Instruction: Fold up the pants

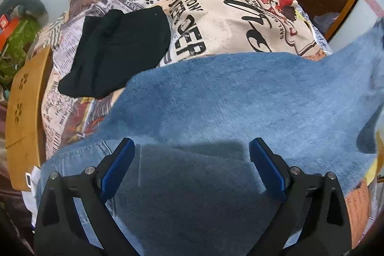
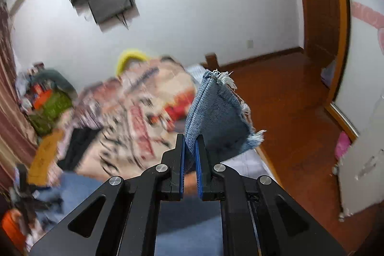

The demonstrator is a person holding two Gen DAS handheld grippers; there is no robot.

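- Faded blue denim pants (image 1: 240, 97) lie spread over the newspaper-print bedspread (image 1: 228, 11), beside a folded black garment (image 1: 120, 49).
- Left gripper (image 1: 192, 148) hovers over the denim, jaws wide, holding nothing.
- Right gripper (image 2: 189, 148) pinches the pants' frayed hem (image 2: 220, 112), lifted.

The printed bedspread (image 1: 216, 16) reads "OVER" and "DEP", upside down.

The jeans (image 1: 216, 97) are light blue denim, spread wide across the printed bedspread (image 1: 228, 16). 1 frayed leg hem (image 2: 216, 112) is lifted off the bed, folded double and standing upright, white threads loose along its edge.
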